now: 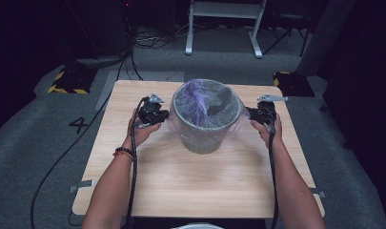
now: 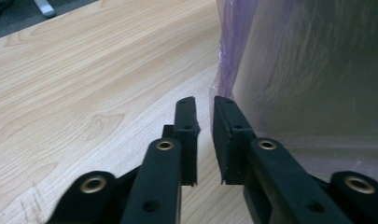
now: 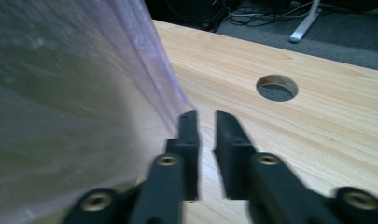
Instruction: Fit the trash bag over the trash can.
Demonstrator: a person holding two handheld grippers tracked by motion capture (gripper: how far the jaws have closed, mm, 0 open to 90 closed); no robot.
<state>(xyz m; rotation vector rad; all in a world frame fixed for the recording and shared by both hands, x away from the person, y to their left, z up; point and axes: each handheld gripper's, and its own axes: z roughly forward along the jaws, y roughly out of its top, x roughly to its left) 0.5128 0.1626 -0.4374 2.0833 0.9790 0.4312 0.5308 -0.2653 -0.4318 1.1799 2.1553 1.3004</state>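
Note:
A grey-green bin (image 1: 206, 129) lined with a thin purple plastic bag (image 1: 195, 102) stands at the back middle of the wooden table (image 1: 200, 181). The bag's rim is folded down over the outside of the bin. My left gripper (image 1: 164, 114) sits at the bin's left side and my right gripper (image 1: 250, 113) at its right side. In the left gripper view the left gripper (image 2: 204, 100) has a narrow gap with nothing in it, and the bag's fold (image 2: 228, 46) hangs just beyond. In the right gripper view the right gripper (image 3: 205, 114) stands slightly apart, beside the bag's skirt (image 3: 144, 56).
A round hole (image 3: 276, 87) is cut in the table top near the right gripper. Cables trail from both grippers toward the front edge. Behind the table are white frame legs (image 1: 224, 28) and a yellow-and-black striped base (image 1: 66, 83) on the grey carpet.

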